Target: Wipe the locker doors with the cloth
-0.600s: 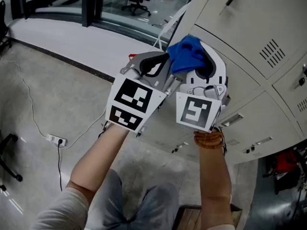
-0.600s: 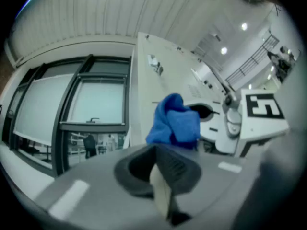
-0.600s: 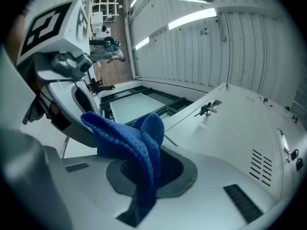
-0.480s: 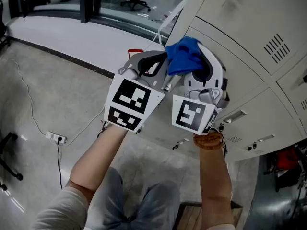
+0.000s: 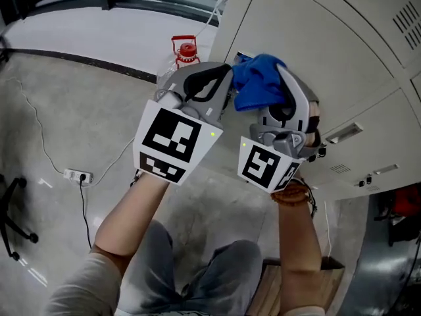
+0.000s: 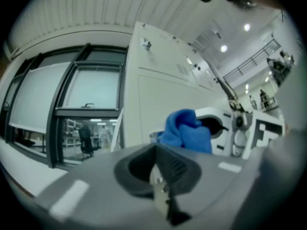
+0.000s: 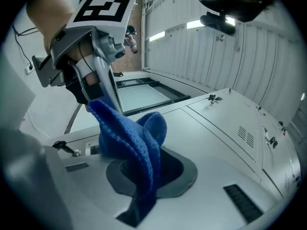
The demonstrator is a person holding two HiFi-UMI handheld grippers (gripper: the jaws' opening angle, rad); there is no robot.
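The blue cloth [image 5: 258, 83] is bunched up and my right gripper [image 5: 279, 104] is shut on it. In the right gripper view the cloth [image 7: 136, 143] rises out of the closed jaws of the right gripper [image 7: 144, 186], in front of the pale grey locker doors [image 7: 216, 123]. My left gripper [image 5: 214, 87] is close beside it on the left. Its tip is next to the cloth's upper corner. In the left gripper view the left gripper [image 6: 158, 157] has its jaws meeting with nothing between them. The cloth [image 6: 187, 131] shows beyond them. The locker doors [image 5: 316, 45] fill the upper right.
A red bottle-like object [image 5: 186, 50] stands on the floor at the locker's corner. A power strip with its cable [image 5: 77, 175] lies on the floor to the left. A key [image 7: 64, 146] hangs in a locker lock. Glass walls [image 6: 72, 109] are on the left.
Both grippers stay side by side with the cloth. The head view has swung: the lockers sit higher and closer, the red object has come into view, and the right gripper sits a little lower.
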